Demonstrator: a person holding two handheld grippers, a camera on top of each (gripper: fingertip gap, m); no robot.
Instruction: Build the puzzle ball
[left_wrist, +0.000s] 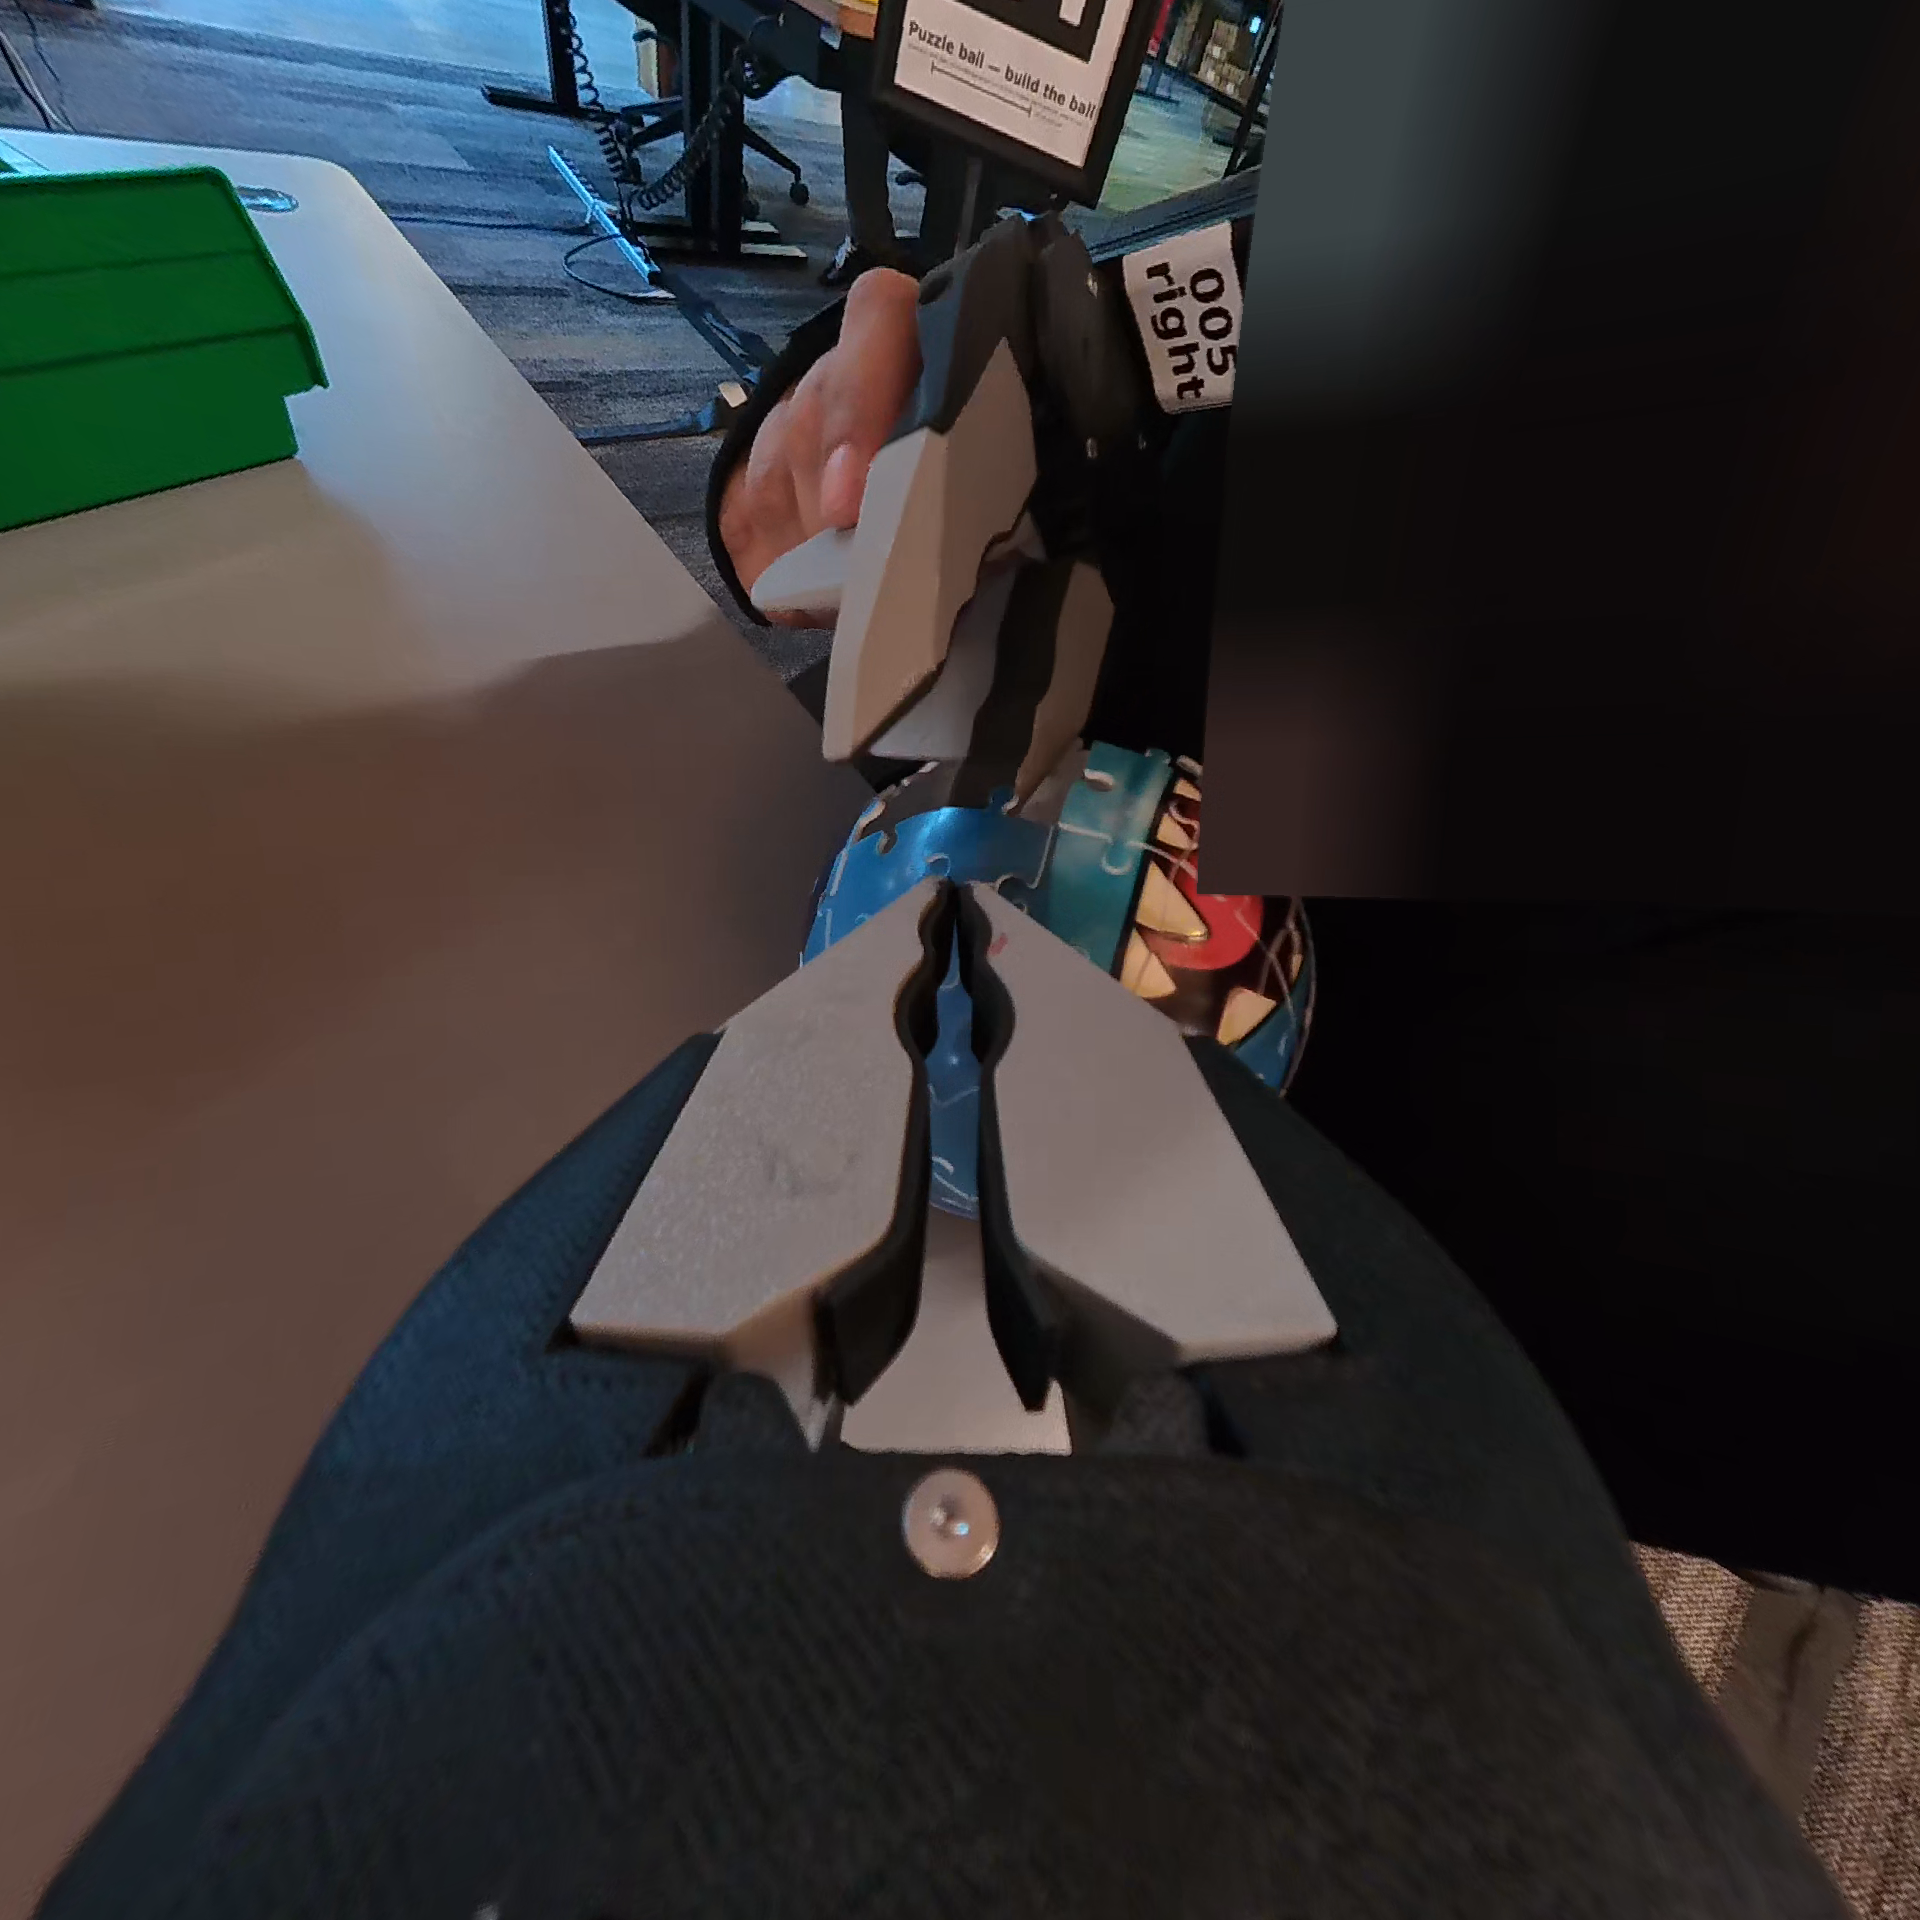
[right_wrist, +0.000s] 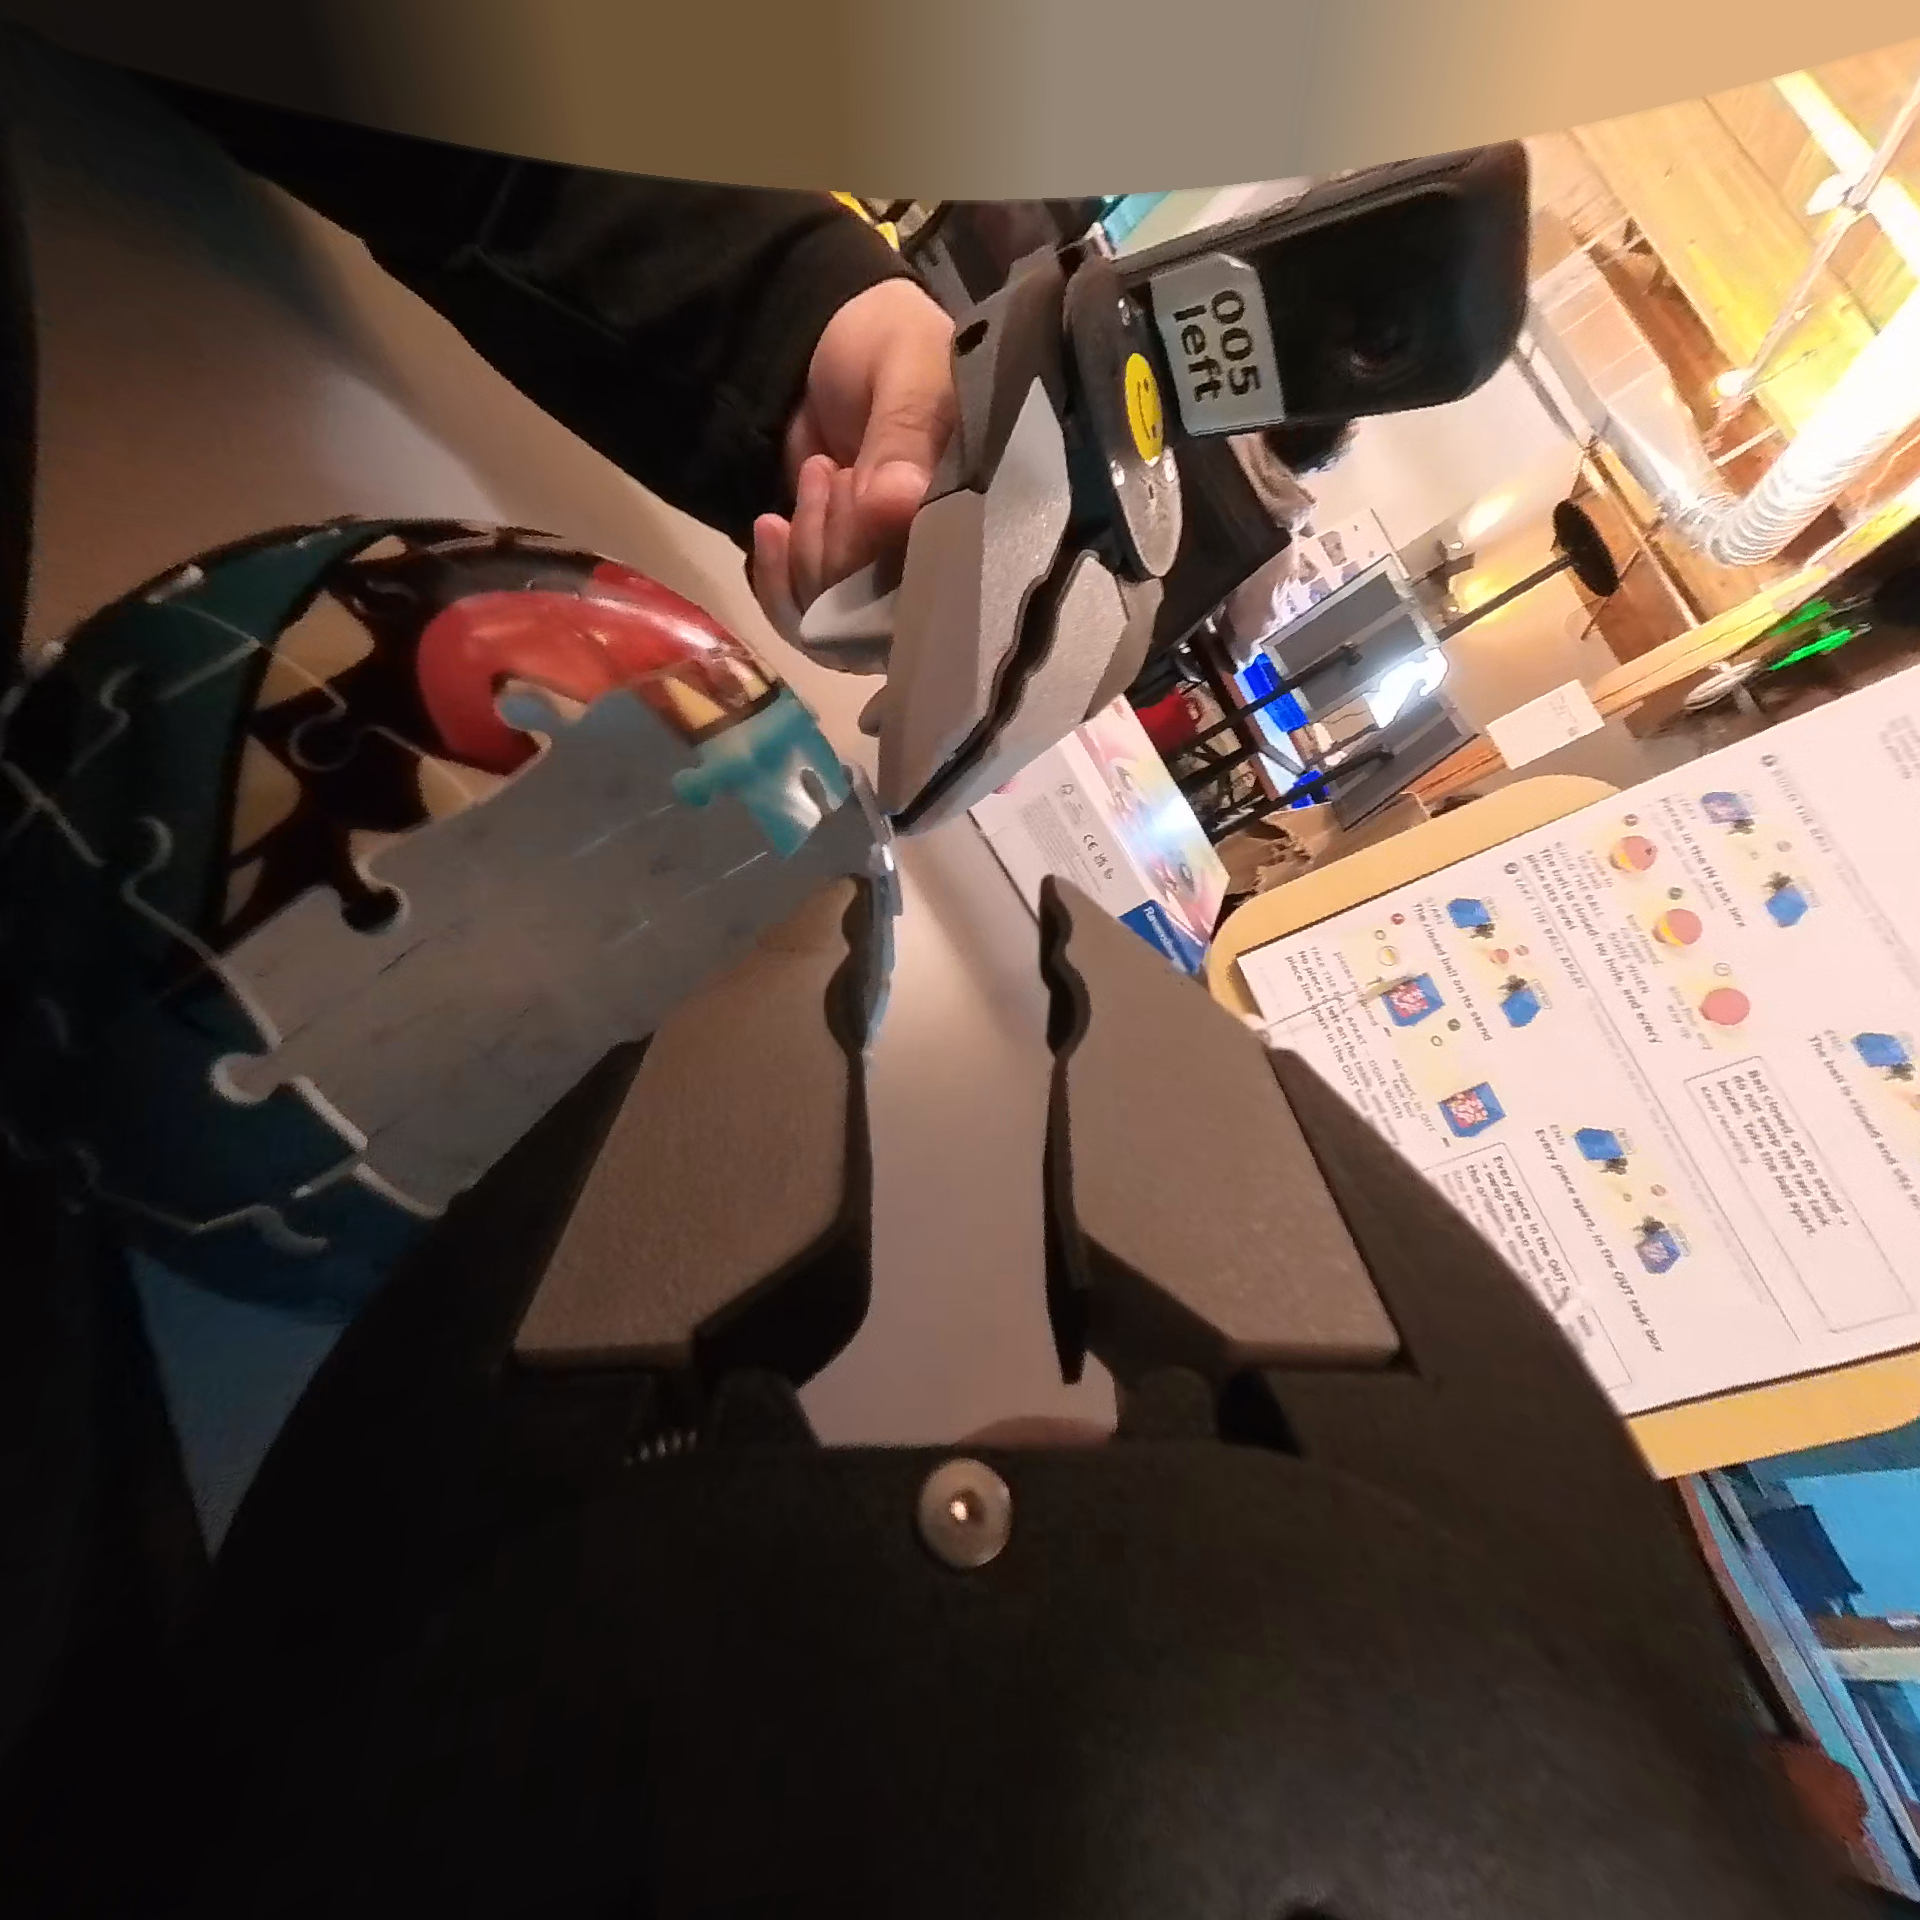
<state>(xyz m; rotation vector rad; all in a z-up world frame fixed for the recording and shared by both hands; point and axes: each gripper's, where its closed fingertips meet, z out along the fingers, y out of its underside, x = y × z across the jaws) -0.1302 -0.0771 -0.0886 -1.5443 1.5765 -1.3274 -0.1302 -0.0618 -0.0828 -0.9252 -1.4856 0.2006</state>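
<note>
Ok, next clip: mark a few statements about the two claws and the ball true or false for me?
1. The left claw is shut on the rim of the puzzle ball. True.
2. The right claw grips a loose puzzle piece. False: its jaws stand open and hold nothing.
3. The ball is complete. False: it is an open shell, with its inner side showing in the right wrist view.
4. A green bin sits on the table. True.
5. Both claws are held by hand. True: a hand holds the left one, and another hand holds the right.
</note>
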